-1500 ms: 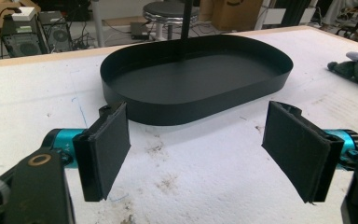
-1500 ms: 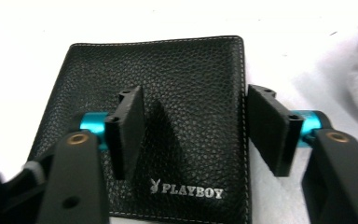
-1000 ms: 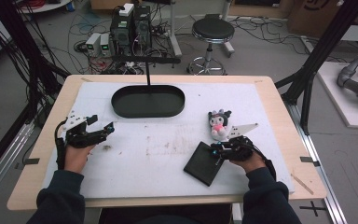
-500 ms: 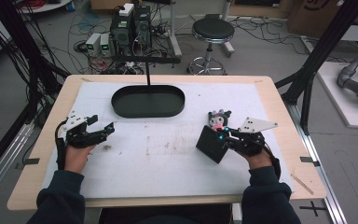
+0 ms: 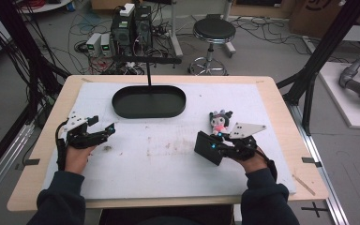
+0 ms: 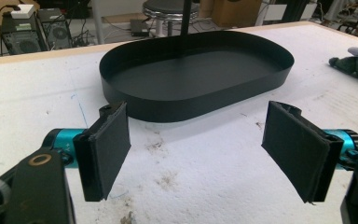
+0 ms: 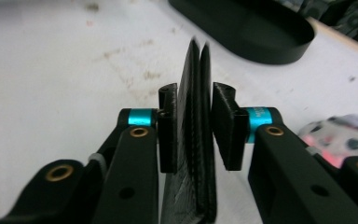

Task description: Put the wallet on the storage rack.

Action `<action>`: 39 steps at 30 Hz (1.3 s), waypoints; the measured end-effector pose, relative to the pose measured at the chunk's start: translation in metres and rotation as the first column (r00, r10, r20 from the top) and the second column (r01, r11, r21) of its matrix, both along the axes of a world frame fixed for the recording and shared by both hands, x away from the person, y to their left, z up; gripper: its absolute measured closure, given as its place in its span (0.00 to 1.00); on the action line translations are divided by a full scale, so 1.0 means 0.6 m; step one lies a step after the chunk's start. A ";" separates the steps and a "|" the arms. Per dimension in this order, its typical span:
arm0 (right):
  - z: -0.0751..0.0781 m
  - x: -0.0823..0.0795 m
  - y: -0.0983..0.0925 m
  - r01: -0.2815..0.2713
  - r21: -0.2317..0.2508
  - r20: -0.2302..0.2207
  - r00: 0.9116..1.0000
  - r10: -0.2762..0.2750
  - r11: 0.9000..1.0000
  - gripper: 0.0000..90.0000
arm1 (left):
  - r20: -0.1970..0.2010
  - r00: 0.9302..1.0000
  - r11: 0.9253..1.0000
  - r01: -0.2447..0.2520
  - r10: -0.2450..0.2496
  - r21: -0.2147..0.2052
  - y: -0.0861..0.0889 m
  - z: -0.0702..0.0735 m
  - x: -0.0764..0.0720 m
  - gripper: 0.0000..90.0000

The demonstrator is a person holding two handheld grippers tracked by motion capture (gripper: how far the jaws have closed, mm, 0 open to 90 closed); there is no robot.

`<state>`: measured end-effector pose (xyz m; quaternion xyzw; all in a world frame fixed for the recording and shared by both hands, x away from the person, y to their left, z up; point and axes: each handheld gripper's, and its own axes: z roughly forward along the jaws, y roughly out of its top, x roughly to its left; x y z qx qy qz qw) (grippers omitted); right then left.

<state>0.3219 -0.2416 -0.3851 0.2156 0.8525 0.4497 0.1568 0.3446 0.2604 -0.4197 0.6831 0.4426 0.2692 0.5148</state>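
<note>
The right gripper [image 5: 214, 146] clamps a flat black wallet-like case [image 5: 208, 148], jaws pressed on both of its faces. In the high view the case is held on edge above the white mat [image 5: 168, 154], at the right front of the worktop [image 5: 272, 93], its long axis slanting from upper left to lower right. In the right gripper view [image 7: 196, 126] it shows as two thin layers [image 7: 196, 140] edge-on between the pads. A second ago the case lay flat on the mat; half a second ago it was already raised and nearer the plush toy [image 5: 220, 123], which now sits just behind the gripper. The left gripper [image 5: 102, 127] hovers at the left of the mat as before, jaws spread wide and gripping nothing [image 6: 196, 149]. The black oval tray [image 5: 117, 101] sits at the back centre.
</note>
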 end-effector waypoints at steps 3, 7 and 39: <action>-0.009 0.005 0.009 0.001 -0.019 -0.016 1.000 -0.001 1.000 0.63 | -0.002 1.000 1.000 -0.002 0.002 0.001 0.000 0.000 0.000 0.25; -0.016 0.010 0.010 0.022 -0.022 -0.023 0.999 -0.023 1.000 0.45 | -0.003 1.000 1.000 0.000 0.000 0.004 0.001 0.000 0.000 0.25; 0.046 0.155 0.119 0.145 0.121 -0.038 0.989 -0.141 0.982 0.86 | 0.001 1.000 1.000 0.000 0.000 -0.008 0.008 -0.003 0.001 0.25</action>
